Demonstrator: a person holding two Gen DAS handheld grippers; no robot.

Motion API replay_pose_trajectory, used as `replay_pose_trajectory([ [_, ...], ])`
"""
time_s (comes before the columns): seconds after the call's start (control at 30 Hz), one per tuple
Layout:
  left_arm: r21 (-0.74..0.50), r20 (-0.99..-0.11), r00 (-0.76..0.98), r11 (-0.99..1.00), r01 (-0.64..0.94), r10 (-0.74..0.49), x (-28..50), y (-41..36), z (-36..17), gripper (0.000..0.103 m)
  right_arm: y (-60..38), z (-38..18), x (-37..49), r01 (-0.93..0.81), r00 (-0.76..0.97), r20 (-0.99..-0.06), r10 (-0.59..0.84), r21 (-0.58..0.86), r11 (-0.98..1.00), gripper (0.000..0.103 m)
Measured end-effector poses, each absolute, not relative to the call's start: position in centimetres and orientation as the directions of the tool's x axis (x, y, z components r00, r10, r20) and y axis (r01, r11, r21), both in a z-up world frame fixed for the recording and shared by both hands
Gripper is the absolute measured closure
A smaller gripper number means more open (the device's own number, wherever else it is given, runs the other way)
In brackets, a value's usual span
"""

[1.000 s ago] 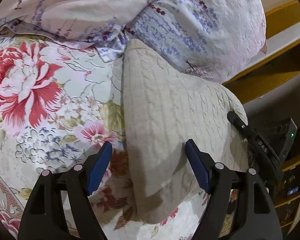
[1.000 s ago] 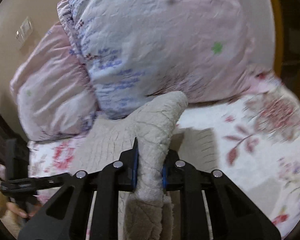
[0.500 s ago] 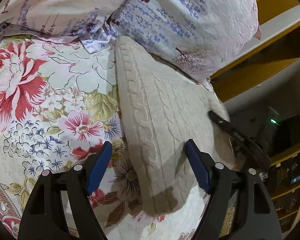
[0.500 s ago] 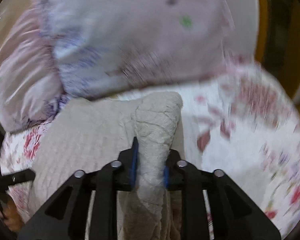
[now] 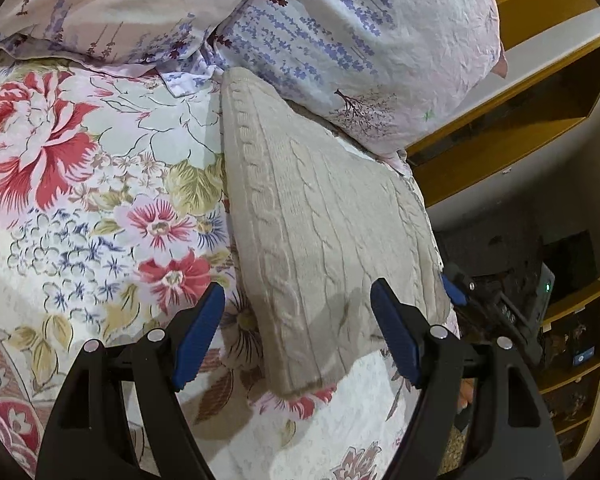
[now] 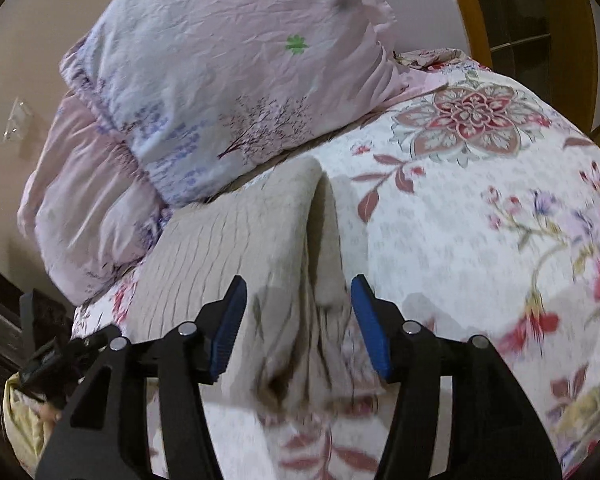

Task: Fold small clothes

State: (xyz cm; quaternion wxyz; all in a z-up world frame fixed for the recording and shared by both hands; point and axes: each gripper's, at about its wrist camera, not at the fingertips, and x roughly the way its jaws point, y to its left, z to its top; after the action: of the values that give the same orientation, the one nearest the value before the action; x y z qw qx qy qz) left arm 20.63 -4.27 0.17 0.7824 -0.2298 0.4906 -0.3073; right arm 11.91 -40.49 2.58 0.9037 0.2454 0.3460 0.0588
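Note:
A beige cable-knit garment (image 5: 320,232) lies on the floral bedspread (image 5: 80,200), its far end against the pillows. My left gripper (image 5: 298,336) is open and empty, its blue pads hovering either side of the garment's near corner. In the right wrist view the same garment (image 6: 236,240) shows a raised fold along its right edge. My right gripper (image 6: 298,328) is open just above that fold and holds nothing. The right gripper also shows in the left wrist view (image 5: 480,296) at the garment's right edge.
Two lilac-print pillows (image 5: 340,32) lie at the head of the bed, also in the right wrist view (image 6: 220,80). Wooden shelves (image 5: 572,360) and dark clutter stand beyond the bed's right edge. The bedspread (image 6: 480,240) stretches right of the garment.
My right gripper has opened and let go of the garment's edge, which now lies folded over on the bed. My left gripper stayed open near the near corner.

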Motion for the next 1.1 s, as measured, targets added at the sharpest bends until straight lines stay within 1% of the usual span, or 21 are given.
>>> replay_pose_trajectory([
  [0.03, -0.660, -0.628, 0.330, 0.707, 0.253, -0.704, 20.5, -4.2, 0.2, 0.028, -40.4, 2.5, 11.4, 0.056, 0.754, -0.593, 0.282, 0.486, 0.872, 0.049],
  [0.23, -0.677, -0.630, 0.316, 0.701, 0.225, -0.710, 19.9, -4.3, -0.5, 0.028, -38.8, 1.7, 10.3, 0.007, 0.733, -0.595, 0.330, 0.492, 0.870, 0.057],
  [0.3, -0.679, -0.630, 0.312, 0.700, 0.221, -0.711, 19.6, -4.3, -0.7, 0.029, -38.5, 1.4, 10.4, -0.001, 0.725, -0.597, 0.343, 0.498, 0.867, 0.063],
  [0.43, -0.681, -0.633, 0.307, 0.700, 0.216, -0.710, 19.4, -4.8, -1.0, 0.032, -37.8, 1.1, 10.4, -0.010, 0.722, -0.599, 0.346, 0.491, 0.871, 0.063],
  [0.53, -0.683, -0.639, 0.298, 0.701, 0.205, -0.709, 19.3, -5.1, -1.4, 0.037, -37.5, 1.0, 10.4, -0.010, 0.724, -0.602, 0.337, 0.479, 0.878, 0.071],
  [0.6, -0.692, -0.634, 0.289, 0.693, 0.200, -0.717, 19.2, -5.2, -1.7, 0.046, -37.5, 0.8, 10.4, -0.009, 0.724, -0.606, 0.330, 0.470, 0.883, 0.083],
  [0.63, -0.697, -0.630, 0.288, 0.689, 0.199, -0.721, 19.1, -5.3, -1.8, 0.048, -37.4, 0.8, 10.4, -0.011, 0.724, -0.607, 0.327, 0.464, 0.886, 0.086],
  [0.67, -0.701, -0.625, 0.287, 0.684, 0.201, -0.726, 19.1, -5.4, -1.8, 0.054, -37.4, 0.8, 10.2, -0.012, 0.729, -0.605, 0.320, 0.456, 0.890, 0.090],
  [0.7, -0.704, -0.621, 0.287, 0.680, 0.204, -0.729, 19.0, -5.5, -1.8, 0.057, -37.4, 1.0, 10.1, -0.015, 0.734, -0.600, 0.317, 0.452, 0.892, 0.092],
  [0.73, -0.705, -0.618, 0.289, 0.678, 0.209, -0.731, 19.0, -5.5, -1.7, 0.059, -37.5, 1.2, 9.9, -0.022, 0.742, -0.591, 0.315, 0.449, 0.893, 0.092],
  [0.8, -0.700, -0.616, 0.291, 0.678, 0.224, -0.732, 18.9, -5.4, -1.4, 0.071, -37.4, 2.1, 9.3, -0.046, 0.765, -0.559, 0.320, 0.447, 0.893, 0.094],
  [0.9, -0.694, -0.612, 0.297, 0.678, 0.242, -0.733, 18.7, -5.2, -1.1, 0.078, -37.5, 3.4, 8.1, -0.085, 0.796, -0.506, 0.332, 0.451, 0.889, 0.095],
  [0.97, -0.691, -0.607, 0.302, 0.676, 0.256, -0.735, 18.3, -4.9, -0.9, 0.080, -37.8, 4.0, 7.4, -0.107, 0.807, -0.477, 0.349, 0.462, 0.880, 0.095],
  [1.03, -0.685, -0.606, 0.299, 0.674, 0.276, -0.738, 18.0, -4.8, -0.7, 0.081, -38.1, 3.7, 7.2, -0.087, 0.803, -0.500, 0.326, 0.442, 0.893, 0.095],
  [1.1, -0.683, -0.608, 0.292, 0.674, 0.281, -0.738, 17.7, -4.6, -1.0, 0.082, -38.6, 2.3, 7.5, -0.020, 0.777, -0.569, 0.270, 0.405, 0.914, 0.095],
])
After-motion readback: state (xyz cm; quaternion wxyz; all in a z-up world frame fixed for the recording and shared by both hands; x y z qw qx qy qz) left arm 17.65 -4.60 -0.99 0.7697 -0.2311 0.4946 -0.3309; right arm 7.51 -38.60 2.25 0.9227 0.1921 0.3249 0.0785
